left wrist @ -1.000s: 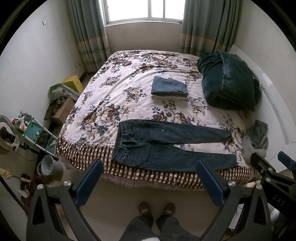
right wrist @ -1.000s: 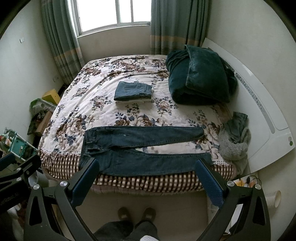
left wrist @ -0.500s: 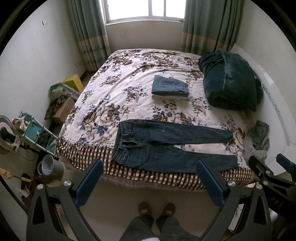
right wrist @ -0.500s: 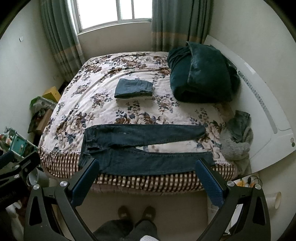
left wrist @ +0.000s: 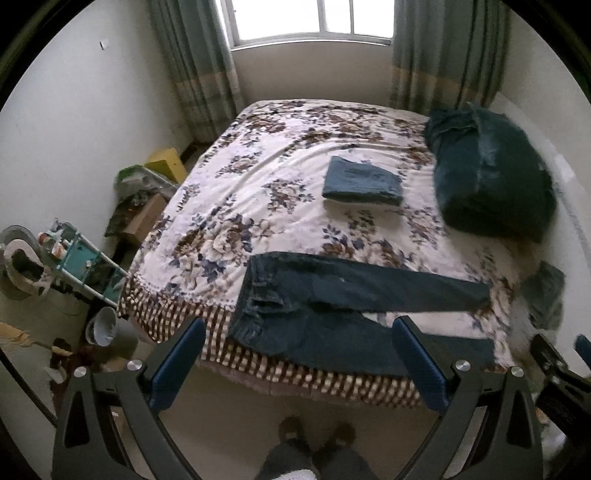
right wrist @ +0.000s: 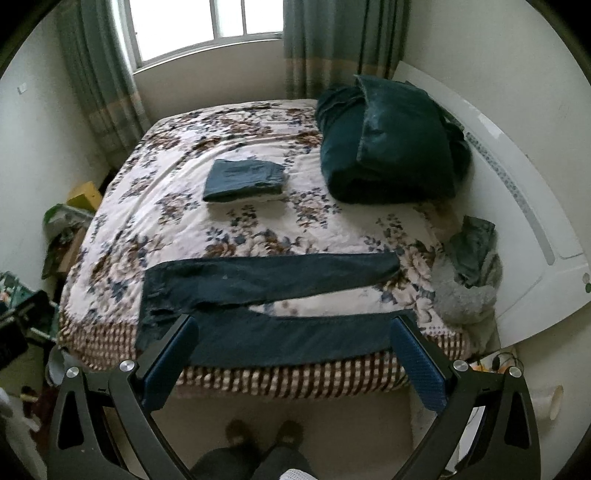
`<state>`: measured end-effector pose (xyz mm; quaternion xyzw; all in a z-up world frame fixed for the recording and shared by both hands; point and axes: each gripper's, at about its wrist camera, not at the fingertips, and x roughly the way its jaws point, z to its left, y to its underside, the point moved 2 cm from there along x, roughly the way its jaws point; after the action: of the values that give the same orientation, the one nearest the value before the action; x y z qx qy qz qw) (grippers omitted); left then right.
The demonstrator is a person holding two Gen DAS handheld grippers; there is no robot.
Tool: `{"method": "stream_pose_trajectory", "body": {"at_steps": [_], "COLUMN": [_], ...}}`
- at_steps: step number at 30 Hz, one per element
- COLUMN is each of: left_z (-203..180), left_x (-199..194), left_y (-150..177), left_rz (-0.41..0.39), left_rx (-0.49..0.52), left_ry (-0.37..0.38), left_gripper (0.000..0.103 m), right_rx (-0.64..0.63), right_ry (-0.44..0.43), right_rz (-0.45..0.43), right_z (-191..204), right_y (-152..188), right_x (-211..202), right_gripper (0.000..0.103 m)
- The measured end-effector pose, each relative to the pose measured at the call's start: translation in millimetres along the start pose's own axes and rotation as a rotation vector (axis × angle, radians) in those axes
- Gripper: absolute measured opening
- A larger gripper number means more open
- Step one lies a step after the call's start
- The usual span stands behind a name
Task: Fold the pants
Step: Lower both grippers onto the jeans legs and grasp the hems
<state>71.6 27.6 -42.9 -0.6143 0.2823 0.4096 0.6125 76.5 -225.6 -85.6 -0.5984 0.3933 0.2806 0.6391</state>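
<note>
- Nearest, at the bottom of both views, two feet (left wrist: 316,435) in dark footwear stand on the pale floor, close to the bed's near edge.
- Two grippers are held above the floor before the bed. The left gripper (left wrist: 295,360) has its two blue-padded fingers (left wrist: 177,363) spread wide with nothing between them.
- The right gripper (right wrist: 293,360) likewise holds its two fingers (right wrist: 417,367) wide apart and empty; part of it also shows at the right border of the left wrist view.
- One pair of dark blue jeans (right wrist: 266,295) lies flat along the near edge of the bed (right wrist: 258,376), waistband to the left, its two legs running to the right and slightly parted, the nearer leg reaching over the checked border.
- At the right near corner sits a small heap of grey and green cloth (right wrist: 469,273), touching the white headboard (right wrist: 517,206).
- Further in, near the bed's middle, rests one folded pair of jeans (right wrist: 245,181), well apart from the flat pair.
- To its right, against the headboard, lies one bulky dark teal quilt (right wrist: 388,144), rolled up.
- On the floor left of the bed: one turquoise rack (left wrist: 86,260), one cardboard box (left wrist: 146,219) and one yellow box (left wrist: 168,164).
- Farthest, one window (left wrist: 314,18) is flanked by two green curtains (left wrist: 195,70).
</note>
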Motion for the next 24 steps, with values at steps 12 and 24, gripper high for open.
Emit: {"method": "stream_pose_trajectory", "body": {"at_steps": [12,24], "left_z": [-78.0,-155.1], "left_x": [181.8,471.6], "left_y": [-56.2,-76.1], "left_rz": [0.229,0.610], "left_rx": [0.035,-0.123], "left_ry": [-0.065,-0.007], "left_gripper": [0.103,0.103], "right_rx": [0.189,0.551], "right_ry": [-0.007,0.057], "right_rz": [0.242,0.542], "right_z": [-48.2,-119.6], "right_y": [-68.9,-100.1], "right_x": [232.2,542.0], "right_gripper": [0.103,0.103]}}
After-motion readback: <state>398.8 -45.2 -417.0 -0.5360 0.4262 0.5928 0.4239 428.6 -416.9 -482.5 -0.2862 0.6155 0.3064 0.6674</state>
